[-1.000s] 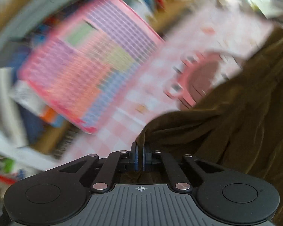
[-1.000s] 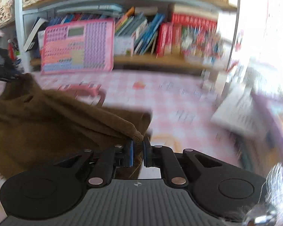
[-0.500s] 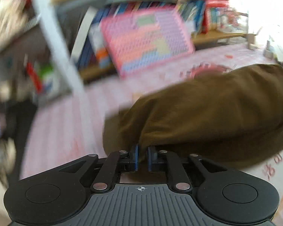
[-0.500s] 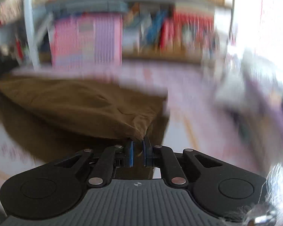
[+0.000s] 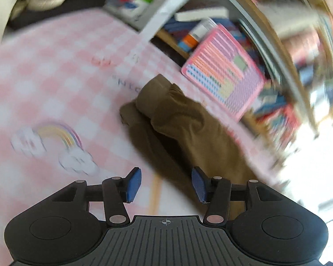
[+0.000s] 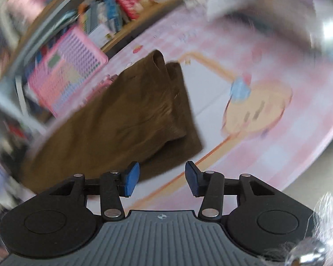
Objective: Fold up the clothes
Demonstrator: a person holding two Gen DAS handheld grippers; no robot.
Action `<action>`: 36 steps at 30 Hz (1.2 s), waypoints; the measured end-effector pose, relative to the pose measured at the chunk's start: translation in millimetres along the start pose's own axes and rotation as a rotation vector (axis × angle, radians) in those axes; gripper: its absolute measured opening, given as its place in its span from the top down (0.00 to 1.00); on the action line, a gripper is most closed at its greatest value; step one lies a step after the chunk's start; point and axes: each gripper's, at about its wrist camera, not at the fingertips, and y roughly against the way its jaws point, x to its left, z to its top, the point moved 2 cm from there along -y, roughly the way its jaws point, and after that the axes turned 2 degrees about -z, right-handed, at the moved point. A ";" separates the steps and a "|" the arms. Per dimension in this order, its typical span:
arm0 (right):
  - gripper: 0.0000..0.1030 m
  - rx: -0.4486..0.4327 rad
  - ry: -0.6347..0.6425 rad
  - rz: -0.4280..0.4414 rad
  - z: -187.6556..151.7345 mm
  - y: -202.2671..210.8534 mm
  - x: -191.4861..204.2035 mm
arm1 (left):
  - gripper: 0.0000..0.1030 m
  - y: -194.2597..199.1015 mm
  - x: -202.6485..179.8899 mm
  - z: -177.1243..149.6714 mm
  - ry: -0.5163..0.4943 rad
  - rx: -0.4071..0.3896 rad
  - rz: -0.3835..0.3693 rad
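both views motion-blurred. left claw (image 5: pixel 165 185) is spread wide with nothing between its blue pads (image 5: pixel 133 184), hanging above the surface (image 5: pixel 44 71), which wears a pink-and-white checked cloth. brown garment (image 5: pixel 188 133) lies folded on the surface, running from 12 o'clock of the claw down toward 3 o'clock; its gathered end sits farthest away, one layer stacked over another. rainbow-and-cloud print (image 5: pixel 60 146) on the cloth at 10 o'clock. pink grid board (image 5: pixel 224 73) leans against the bookshelf (image 5: pixel 266 22) at 1 o'clock, just behind the garment.

right claw (image 6: pixel 162 178) is also parted, pads (image 6: pixel 131 178) bare, nothing held. the brown garment (image 6: pixel 122 115) lies flat at 11 to 12 o'clock, its near corner just beyond the left pad; contact cannot be told. cartoon figure print (image 6: pixel 255 106) at 2 o'clock on the surface (image 6: pixel 299 133). pink grid board (image 6: pixel 66 71) at 10 o'clock, bookshelf (image 6: pixel 113 11) behind it.
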 end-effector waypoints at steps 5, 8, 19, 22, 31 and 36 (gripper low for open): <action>0.58 0.010 -0.316 0.088 3.7 -9.4 -9.0 | 0.51 -18.2 11.8 8.5 0.295 -0.053 -0.082; 0.60 0.007 -0.429 0.096 7.9 -18.4 -17.1 | 0.51 -35.2 15.5 11.3 0.415 -0.058 -0.081; 0.93 0.035 -0.542 0.161 47.8 -45.6 -25.5 | 0.96 -85.9 -18.7 61.1 0.370 -0.111 -0.033; 0.94 -0.111 -0.447 0.282 95.8 -20.3 9.0 | 0.96 -72.0 -57.5 80.8 0.271 -0.142 -0.180; 0.94 -0.110 -0.400 0.151 53.3 15.1 -7.9 | 0.95 -79.6 4.2 49.7 0.300 -0.009 -0.073; 0.94 0.022 -0.373 -0.035 13.8 -20.0 -29.9 | 0.92 -82.9 24.3 34.9 0.366 -0.014 -0.021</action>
